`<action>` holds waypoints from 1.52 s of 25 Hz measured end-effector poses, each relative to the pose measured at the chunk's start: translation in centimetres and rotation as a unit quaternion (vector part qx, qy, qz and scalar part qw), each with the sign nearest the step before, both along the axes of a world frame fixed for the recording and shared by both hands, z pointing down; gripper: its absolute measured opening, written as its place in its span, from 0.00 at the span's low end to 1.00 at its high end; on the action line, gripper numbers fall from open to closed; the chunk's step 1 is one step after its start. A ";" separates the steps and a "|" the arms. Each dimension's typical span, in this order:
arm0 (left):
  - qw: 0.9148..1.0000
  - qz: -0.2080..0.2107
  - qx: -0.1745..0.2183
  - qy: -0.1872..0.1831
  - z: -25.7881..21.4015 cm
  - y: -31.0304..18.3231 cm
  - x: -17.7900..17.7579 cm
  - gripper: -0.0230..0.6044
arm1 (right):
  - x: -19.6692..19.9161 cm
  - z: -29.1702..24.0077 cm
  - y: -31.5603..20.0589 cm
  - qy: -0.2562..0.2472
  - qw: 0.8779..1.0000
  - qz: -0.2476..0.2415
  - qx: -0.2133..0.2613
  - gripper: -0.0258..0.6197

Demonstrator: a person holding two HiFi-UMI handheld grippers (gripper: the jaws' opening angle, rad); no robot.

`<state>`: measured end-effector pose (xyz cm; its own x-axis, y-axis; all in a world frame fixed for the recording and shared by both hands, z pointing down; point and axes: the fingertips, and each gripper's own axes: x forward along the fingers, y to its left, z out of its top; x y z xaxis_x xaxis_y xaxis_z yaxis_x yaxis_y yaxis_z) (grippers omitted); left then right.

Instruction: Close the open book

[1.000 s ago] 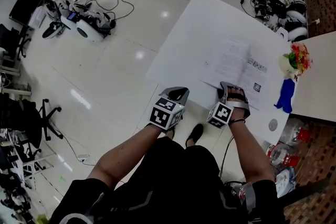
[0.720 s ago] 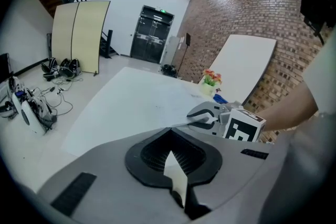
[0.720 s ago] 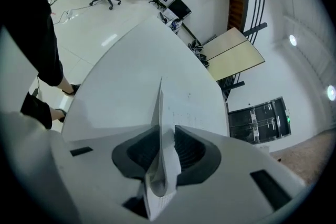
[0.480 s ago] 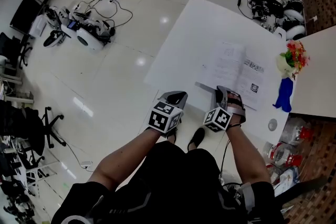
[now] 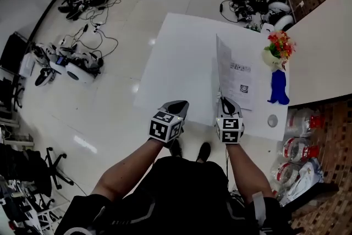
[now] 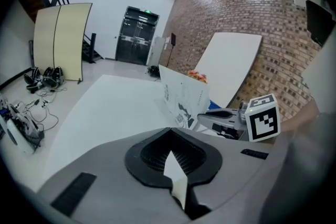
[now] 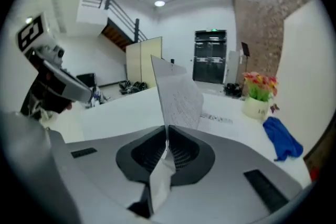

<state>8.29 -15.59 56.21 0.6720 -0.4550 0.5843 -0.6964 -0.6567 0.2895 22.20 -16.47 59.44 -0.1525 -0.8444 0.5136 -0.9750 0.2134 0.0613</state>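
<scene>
The open book lies on the white table [image 5: 176, 58], its right page [image 5: 243, 85] flat. Its left leaf [image 5: 223, 71] stands upright off the table. My right gripper [image 5: 224, 103] holds that leaf by its near edge; its jaws have just been closing, and the paper [image 7: 178, 97] rises from between them. In the left gripper view the lifted leaf [image 6: 184, 99] stands ahead to the right, with the right gripper [image 6: 207, 115] at its foot. My left gripper [image 5: 179, 105] hovers at the table's near edge, left of the book, jaws together, nothing held.
A vase of flowers [image 5: 279, 44] and a blue cloth [image 5: 278, 88] sit right of the book, a small round disc [image 5: 272, 120] near the table's right front corner. A second white table [image 5: 324, 47] adjoins on the right. Cables and gear [image 5: 77, 63] litter the floor to the left.
The right gripper shut on the book's left leaf, rolled upright and rose, so the leaf went from flat to standing. The left gripper shifted slightly along the table's near edge.
</scene>
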 end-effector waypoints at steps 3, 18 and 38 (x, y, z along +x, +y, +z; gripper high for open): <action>1.000 0.021 0.001 0.006 -0.5 -0.2 2.4 0.03 | 2.6 0.2 0.6 -0.089 0.994 0.066 -0.011 0.07; 0.996 0.083 0.012 0.002 -1.3 -0.7 8.8 0.03 | 10.1 4.7 3.1 -0.401 0.867 0.280 -0.091 0.07; 0.992 0.061 0.055 0.092 -6.6 -3.6 8.4 0.03 | 14.5 -4.9 3.1 -0.287 0.931 0.227 -0.015 0.07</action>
